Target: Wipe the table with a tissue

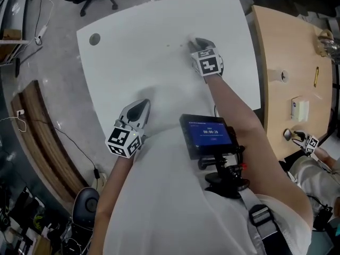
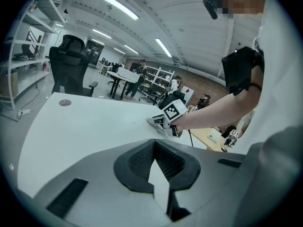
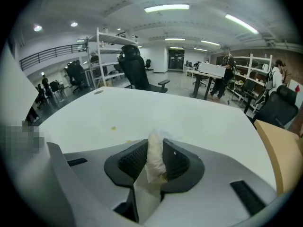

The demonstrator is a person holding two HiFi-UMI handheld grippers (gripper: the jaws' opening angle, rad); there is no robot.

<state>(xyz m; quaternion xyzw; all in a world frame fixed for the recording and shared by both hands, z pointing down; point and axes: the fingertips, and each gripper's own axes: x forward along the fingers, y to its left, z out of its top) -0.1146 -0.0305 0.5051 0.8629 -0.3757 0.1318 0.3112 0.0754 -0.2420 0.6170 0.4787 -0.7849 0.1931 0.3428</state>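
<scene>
the tissue (image 3: 154,157) is a white crumpled wad, a little yellowish at its lower end, pinched by the right gripper (image 3: 155,150) over the far part of the white bench (image 1: 133,62), near small yellow crumbs (image 3: 113,128). the left gripper (image 2: 154,148) is pressed together, empty.

A white round-cornered table (image 1: 143,52) with a grey round cable grommet (image 1: 94,39) stands on a grey speckled concrete floor (image 1: 53,68). Just beside its right edge sits a pale wooden desk (image 1: 276,41). At the left a curved brown wooden ledge (image 1: 40,137) borders the floor, with thin cables (image 1: 64,137) trailing beside it. Beyond the table stand a black high-backed office chair (image 3: 135,70) and white metal shelving racks (image 3: 106,51) (more racks and desks fill the far hall). Long white strip lights (image 3: 166,7) cross the white ceiling, and a dark-railed upper gallery (image 3: 52,53) lines one wall.
</scene>
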